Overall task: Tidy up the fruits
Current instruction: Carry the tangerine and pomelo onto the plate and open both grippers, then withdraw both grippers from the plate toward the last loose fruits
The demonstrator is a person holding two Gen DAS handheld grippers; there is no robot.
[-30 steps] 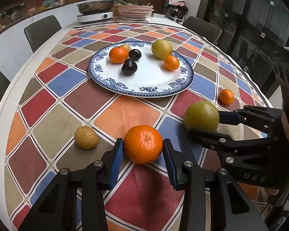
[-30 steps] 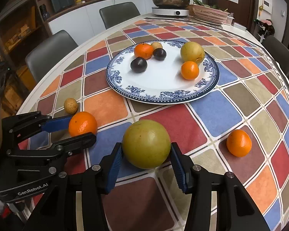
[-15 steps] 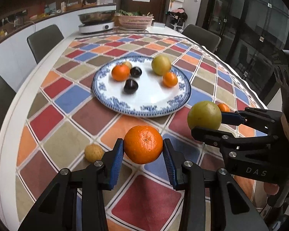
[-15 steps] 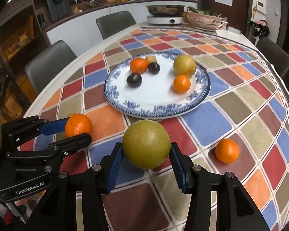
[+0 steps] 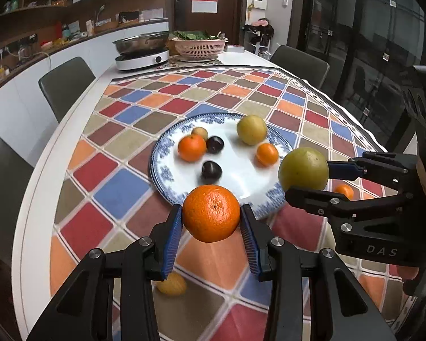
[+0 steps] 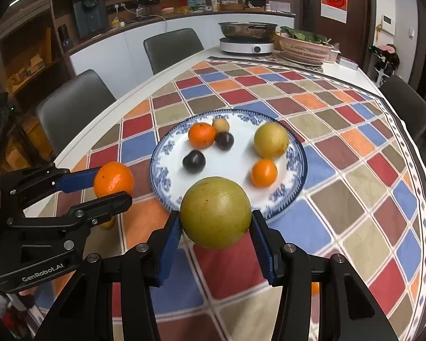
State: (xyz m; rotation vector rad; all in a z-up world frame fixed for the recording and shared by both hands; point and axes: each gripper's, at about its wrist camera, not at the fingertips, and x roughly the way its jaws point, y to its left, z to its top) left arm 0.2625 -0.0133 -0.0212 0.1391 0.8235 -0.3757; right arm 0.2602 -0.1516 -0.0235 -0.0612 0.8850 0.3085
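Observation:
My left gripper (image 5: 211,228) is shut on an orange (image 5: 211,213) and holds it in the air just short of the near rim of the blue-and-white plate (image 5: 167,179). My right gripper (image 6: 215,233) is shut on a large yellow-green fruit (image 6: 215,213), also lifted before the plate (image 6: 295,187). Each held fruit shows in the other view: the orange (image 6: 113,179) and the green fruit (image 5: 303,169). The plate holds several fruits: two oranges, two dark plums, a yellow-green fruit, a small tan one.
A small tan fruit (image 5: 171,285) lies on the checkered tablecloth under my left gripper. A small orange (image 5: 344,191) lies on the cloth to the right. A cooker with a pot (image 5: 141,54) and a pink basket (image 5: 198,48) stand at the table's far end. Chairs surround the table.
Both grippers have risen off the table with their fruits and moved forward toward the plate. The tan fruit and the small orange stay on the cloth.

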